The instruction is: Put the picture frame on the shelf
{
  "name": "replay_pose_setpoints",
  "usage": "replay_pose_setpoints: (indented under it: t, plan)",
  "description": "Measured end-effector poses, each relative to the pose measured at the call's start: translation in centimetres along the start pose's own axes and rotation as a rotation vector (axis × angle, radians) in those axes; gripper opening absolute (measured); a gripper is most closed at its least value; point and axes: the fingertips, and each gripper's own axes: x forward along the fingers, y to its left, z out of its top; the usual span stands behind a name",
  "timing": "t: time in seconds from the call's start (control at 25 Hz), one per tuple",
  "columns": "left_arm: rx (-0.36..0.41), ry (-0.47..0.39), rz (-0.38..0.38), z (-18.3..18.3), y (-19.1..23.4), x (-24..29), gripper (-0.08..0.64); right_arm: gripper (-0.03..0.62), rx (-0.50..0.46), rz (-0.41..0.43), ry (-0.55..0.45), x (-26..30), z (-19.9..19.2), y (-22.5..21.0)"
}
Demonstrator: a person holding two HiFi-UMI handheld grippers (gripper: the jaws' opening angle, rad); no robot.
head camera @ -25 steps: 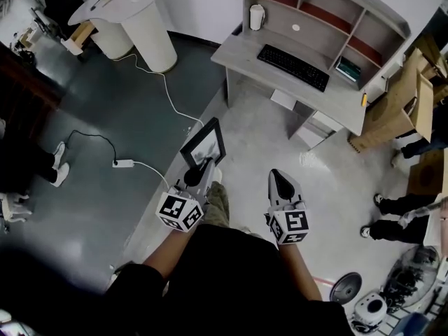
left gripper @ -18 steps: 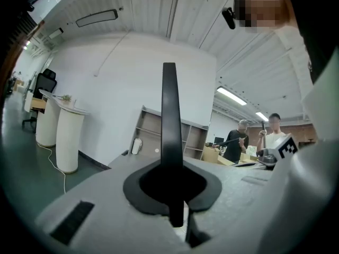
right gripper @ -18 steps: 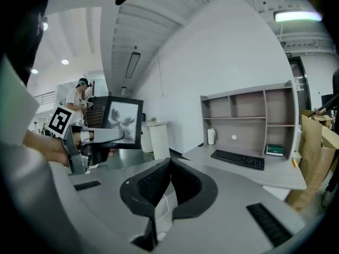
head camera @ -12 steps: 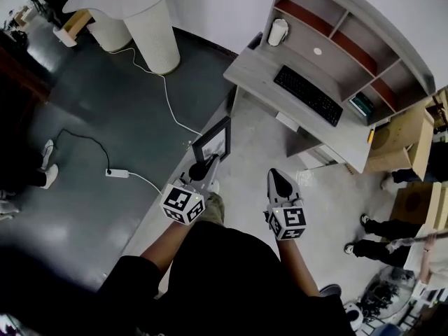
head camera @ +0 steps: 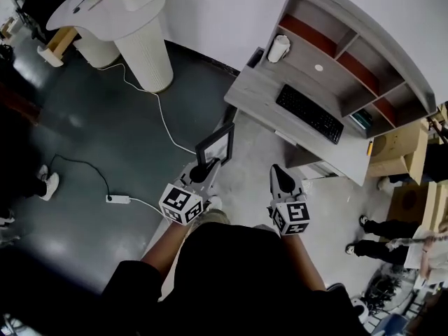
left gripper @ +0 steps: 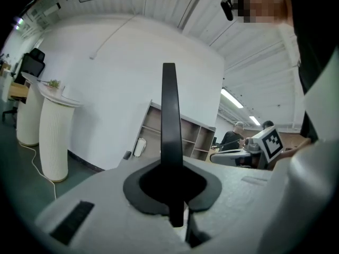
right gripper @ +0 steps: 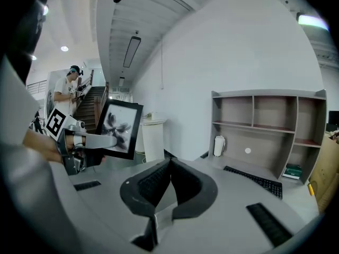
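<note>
Short of the grey desk (head camera: 260, 91), on the pale floor, a person carries a black picture frame (head camera: 215, 144) toward the shelf (head camera: 369, 35) that rises from the desk's back edge. The left gripper (head camera: 204, 168) is clenched on the frame's lower edge. In the left gripper view the frame stands upright and edge-on between the pads. The right gripper (head camera: 282, 178) is level with it, jaws closed together on nothing. Frame and shelf are well apart, with the desk's front edge and a black keyboard (head camera: 309, 113) between them.

The step in hand looks like the carry, with the placing not yet begun. Doing it well likely means holding the frame vertical, since 1 pinch low on a thin edge lets the tall part swing. The approach should lift the frame clear of the keyboard and of the white cup (head camera: 278, 48) at the desk's back left corner. The 3 upper compartments appear bare from the right gripper view, so any could take it. A small teal object (head camera: 360, 120) sits below the right one. The bottom edge should go down first with the top tipped toward the back panel, and the pads should part only once the frame rests by itself. The idle right gripper could steady the far side.
</note>
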Motion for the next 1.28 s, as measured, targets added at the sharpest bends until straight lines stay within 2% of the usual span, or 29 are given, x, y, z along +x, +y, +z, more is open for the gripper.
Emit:
replay_pose_setpoints:
  t: [0.16, 0.32, 0.6, 0.92, 1.28]
  plan:
    - [0.005, 0.02, -0.041, 1.1, 2.4, 1.8, 0.025, 0.012, 0.012, -0.024, 0.006, 2.2, 0.8, -0.9]
    - [0.006, 0.028, -0.075, 1.6, 3.3, 3.7, 0.025, 0.012, -0.029, -0.03, -0.006, 3.4, 1.5, -1.4]
    - [-0.018, 0.048, -0.115, 1.4, 3.9, 8.3, 0.025, 0.012, 0.012, -0.07, -0.001, 5.0, 0.6, -4.6]
    - [0.007, 0.083, -0.148, 2.7, 5.5, 17.3, 0.025, 0.012, 0.055, -0.089, -0.075, 10.5, 3.3, -11.8]
    - [0.053, 0.103, -0.219, 6.6, 6.6, 30.3, 0.025, 0.012, 0.123, -0.131, -0.116, 16.5, 7.7, -22.5]
